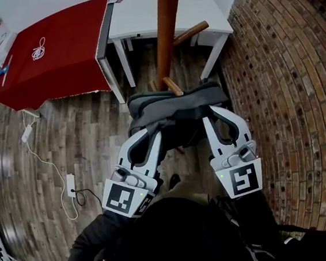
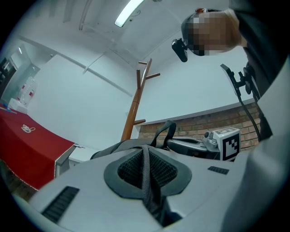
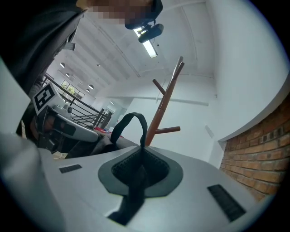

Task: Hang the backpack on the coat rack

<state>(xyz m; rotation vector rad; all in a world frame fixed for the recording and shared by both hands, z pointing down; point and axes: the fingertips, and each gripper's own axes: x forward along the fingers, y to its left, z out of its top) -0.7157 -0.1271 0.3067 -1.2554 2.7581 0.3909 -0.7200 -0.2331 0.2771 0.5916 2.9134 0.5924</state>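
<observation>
One backpack (image 1: 177, 103) hangs level between two grippers. The left gripper (image 1: 153, 132) is clamped narrow on a strap at the bag's left end, and the right gripper (image 1: 215, 117) is clamped the same way at its right end. The bag's long axis runs left to right. One carry loop (image 3: 129, 123) stands up between them. One coat rack (image 1: 167, 22) rises upright just beyond the bag, showing at least three pegs. Its low peg (image 1: 173, 86) points at the bag's top edge, slightly nearer the left gripper. The loop probably must rise up and away to reach it.
</observation>
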